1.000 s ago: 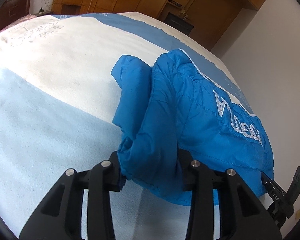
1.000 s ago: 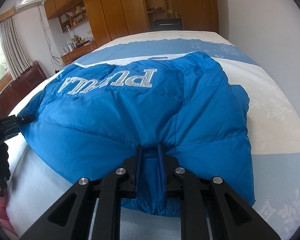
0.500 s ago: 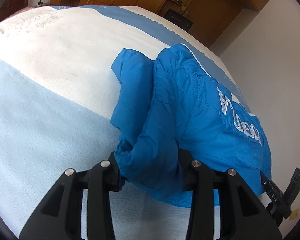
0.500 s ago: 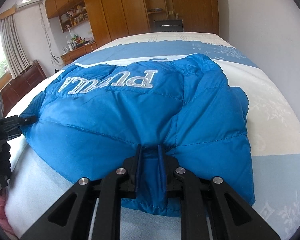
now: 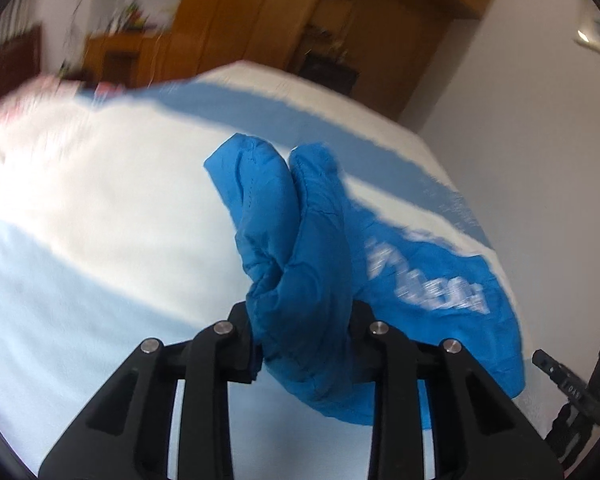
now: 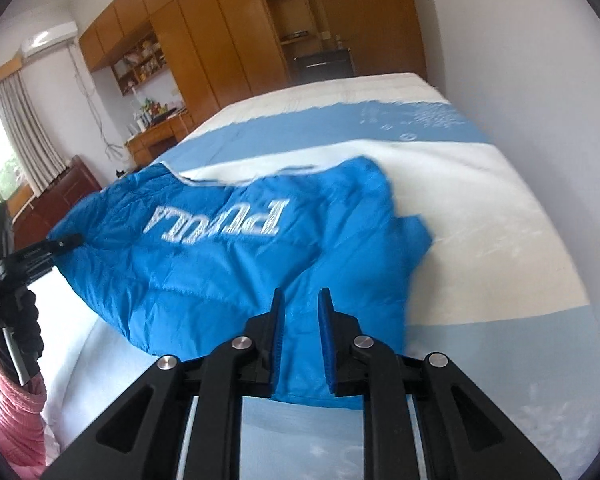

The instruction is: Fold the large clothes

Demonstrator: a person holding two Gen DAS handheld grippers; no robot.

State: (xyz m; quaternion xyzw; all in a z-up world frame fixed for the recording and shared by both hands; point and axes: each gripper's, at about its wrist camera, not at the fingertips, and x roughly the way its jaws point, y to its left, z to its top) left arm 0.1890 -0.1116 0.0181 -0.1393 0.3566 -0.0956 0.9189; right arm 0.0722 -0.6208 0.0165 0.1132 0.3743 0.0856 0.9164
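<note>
Two claws grip your puffy bright-blue quilted jacket [image 6: 236, 264] at its near hem above the striped bed [image 6: 500, 240]: left claw [image 5: 304, 344] closing on a thick bunch, right claw [image 6: 300, 340] pinched narrow; next, carry the hem evenly forward over the lettering.

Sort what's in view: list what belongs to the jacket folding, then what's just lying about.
Belongs to the job:
- blue quilted puffer jacket
- left tongs, closing on a bunched fold
- right tongs, clamped on the hem
- blue-and-white striped bed cover

Just lying about:
- wooden wardrobe
- cluttered wooden desk
- white air conditioner
</note>
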